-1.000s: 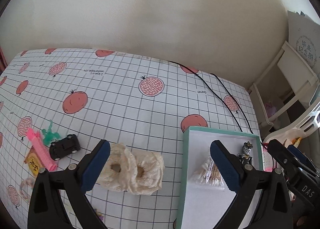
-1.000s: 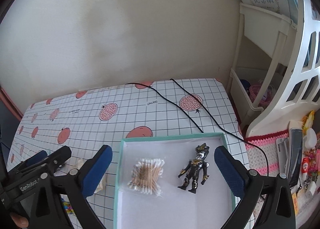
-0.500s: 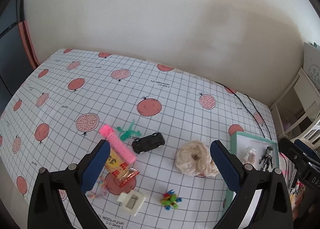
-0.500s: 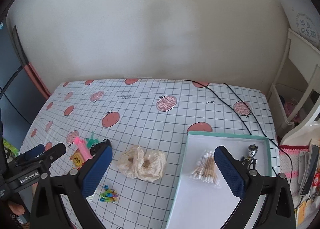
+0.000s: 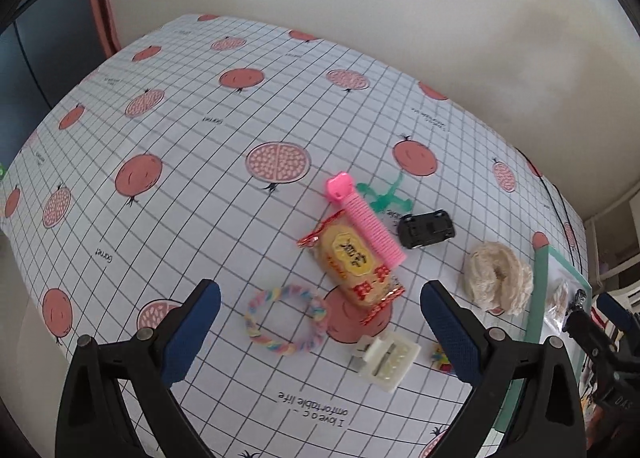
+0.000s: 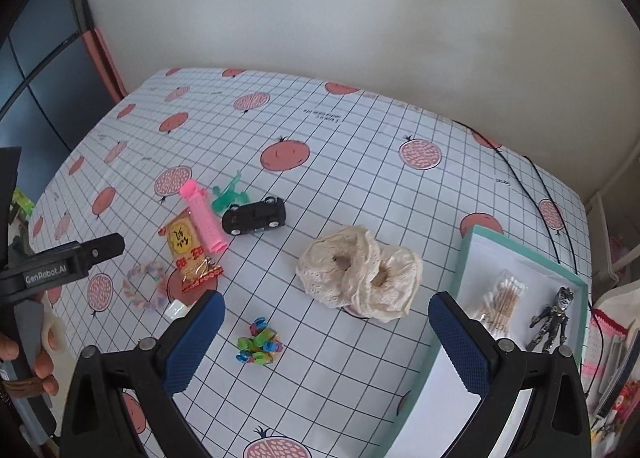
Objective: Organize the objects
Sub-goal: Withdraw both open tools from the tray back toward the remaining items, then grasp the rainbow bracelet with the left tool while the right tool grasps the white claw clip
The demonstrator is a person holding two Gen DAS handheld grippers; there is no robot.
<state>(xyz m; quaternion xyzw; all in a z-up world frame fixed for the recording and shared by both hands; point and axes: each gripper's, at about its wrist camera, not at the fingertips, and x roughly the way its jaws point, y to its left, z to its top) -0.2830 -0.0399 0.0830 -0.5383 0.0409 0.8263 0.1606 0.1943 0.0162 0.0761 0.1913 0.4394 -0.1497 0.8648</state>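
The things to be sorted lie loose on the gridded tablecloth (image 6: 360, 146). Seen along the left gripper (image 5: 320, 328), a yellow snack packet (image 5: 354, 258) sits dead centre with a pink ribbed comb (image 5: 366, 224) lying across its upper edge; a green plastic figure (image 5: 384, 194) is at one o'clock from it, a black toy car (image 5: 426, 228) at two, a cream lace scrunchie (image 5: 498, 278) at three. A pastel braided ring (image 5: 286, 320) lies at seven o'clock, a white clip case (image 5: 386, 360) at five. The teal box (image 6: 464, 258) stands far right, holding a pack of cotton swabs (image 6: 502, 302) and a dark action figure (image 6: 554, 320). The right gripper (image 6: 326, 336) hangs above coloured clips (image 6: 258, 342). Both claws gape wide, holding nothing.
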